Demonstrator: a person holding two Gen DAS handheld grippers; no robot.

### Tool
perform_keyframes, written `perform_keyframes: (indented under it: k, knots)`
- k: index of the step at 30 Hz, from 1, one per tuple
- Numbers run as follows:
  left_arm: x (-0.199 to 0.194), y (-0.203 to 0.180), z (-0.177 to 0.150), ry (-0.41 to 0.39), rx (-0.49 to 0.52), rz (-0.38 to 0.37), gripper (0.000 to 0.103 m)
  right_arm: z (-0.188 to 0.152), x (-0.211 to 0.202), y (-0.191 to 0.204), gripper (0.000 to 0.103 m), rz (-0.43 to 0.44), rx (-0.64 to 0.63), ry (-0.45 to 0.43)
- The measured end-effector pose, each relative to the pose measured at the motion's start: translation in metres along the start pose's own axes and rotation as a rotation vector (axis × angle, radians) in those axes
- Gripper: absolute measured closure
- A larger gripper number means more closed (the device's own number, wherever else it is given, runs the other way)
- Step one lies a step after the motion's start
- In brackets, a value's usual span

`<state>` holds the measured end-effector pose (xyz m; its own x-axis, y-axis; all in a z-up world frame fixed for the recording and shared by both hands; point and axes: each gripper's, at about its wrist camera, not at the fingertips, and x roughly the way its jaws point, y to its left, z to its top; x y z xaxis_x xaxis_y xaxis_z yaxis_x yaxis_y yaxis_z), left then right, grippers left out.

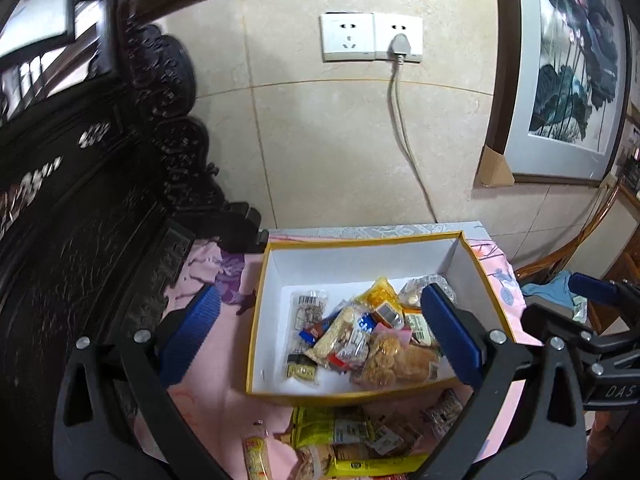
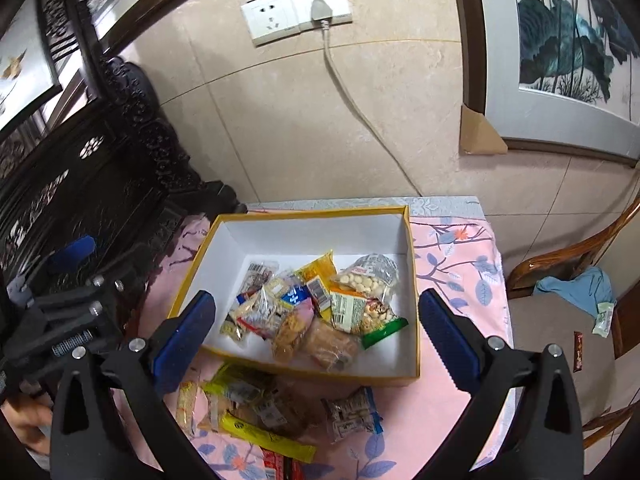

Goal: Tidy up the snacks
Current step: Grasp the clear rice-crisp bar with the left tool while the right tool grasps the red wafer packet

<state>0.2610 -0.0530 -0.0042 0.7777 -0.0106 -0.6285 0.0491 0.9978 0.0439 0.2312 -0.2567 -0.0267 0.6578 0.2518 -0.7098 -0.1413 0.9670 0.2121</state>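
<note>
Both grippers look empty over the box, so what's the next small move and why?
Probably lower the open right gripper onto the clear snack packet on the cloth just before the box: several packets lie outside it, and this one lies apart.

Matt paper box (image 2: 414,280), glossy plastic snack wrappers (image 2: 348,312)

Yellow-rimmed white box (image 2: 412,280) sits open — wrapped snacks (image 2: 312,312) heaped inside, more packets (image 2: 256,408) loose just before it.

wall sockets (image 1: 370,37), framed painting (image 1: 568,68), carved dark furniture (image 1: 80,208)
</note>
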Motion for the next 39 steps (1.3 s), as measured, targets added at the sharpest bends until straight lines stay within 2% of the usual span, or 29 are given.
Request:
perform_keyframes:
  k: [3,6,9,14,17,20,24,30,39]
  knots:
    - [-0.005,0.015,-0.021,0.019,-0.043,-0.008,0.002,-0.029,-0.002,0.003,0.001,0.048,-0.076,0.028]
    - [-0.011,0.031,-0.049,0.040,-0.077,-0.005,0.002,-0.061,-0.001,0.009,0.001,0.035,-0.161,0.061]
    - [-0.014,0.049,-0.081,0.080,-0.115,0.016,0.002,-0.101,0.009,0.015,0.001,0.046,-0.215,0.151]
    - [-0.016,0.078,-0.140,0.176,-0.199,0.043,0.002,-0.162,0.036,0.024,0.001,0.088,-0.182,0.338]
    - [-0.018,0.091,-0.166,0.224,-0.204,0.077,0.002,-0.186,0.052,0.032,0.001,0.096,-0.175,0.444]
    - [-0.021,0.105,-0.188,0.271,-0.229,0.113,0.002,-0.200,0.070,0.038,0.001,0.082,-0.172,0.540]
    - [-0.024,0.118,-0.203,0.305,-0.272,0.128,0.002,-0.208,0.089,0.042,0.001,0.047,-0.150,0.603]
    - [-0.025,0.122,-0.208,0.310,-0.289,0.120,0.002,-0.210,0.101,0.048,0.001,-0.011,-0.156,0.621]
    - [-0.026,0.119,-0.209,0.317,-0.271,0.100,0.002,-0.206,0.130,0.065,0.001,-0.029,-0.117,0.656]
